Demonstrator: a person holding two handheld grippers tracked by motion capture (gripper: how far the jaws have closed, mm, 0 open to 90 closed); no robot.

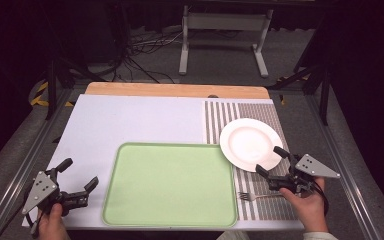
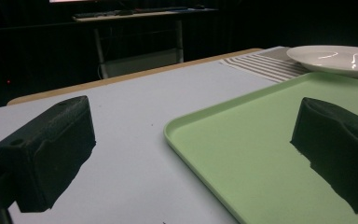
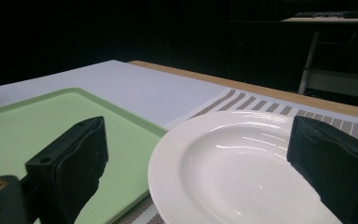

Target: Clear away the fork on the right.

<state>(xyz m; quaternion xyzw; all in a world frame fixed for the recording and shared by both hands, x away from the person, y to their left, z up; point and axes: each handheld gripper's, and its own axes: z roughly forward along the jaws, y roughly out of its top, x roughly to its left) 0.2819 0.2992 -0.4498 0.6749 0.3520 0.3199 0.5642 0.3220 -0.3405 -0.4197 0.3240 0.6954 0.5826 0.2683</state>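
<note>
Right gripper [image 1: 271, 160] gapes wide beside plate [image 1: 250, 142], empty.

My left gripper [image 2: 193, 154] agape astride the green tray's [image 2: 242, 140] rim, white plate [image 2: 335, 58] at two o'clock.

Green tray [image 1: 170, 185] mid-table; fork [image 1: 260, 196] on striped mat [image 1: 260, 112].

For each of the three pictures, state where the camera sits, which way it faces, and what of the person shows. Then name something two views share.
High view: above the person's side, facing forward and down; both hands, left claw, right claw.
Left gripper view: low on the left claw, facing the green tray.
Right gripper view: on the right claw, facing the white plate.
Shared: tray and plate.
</note>
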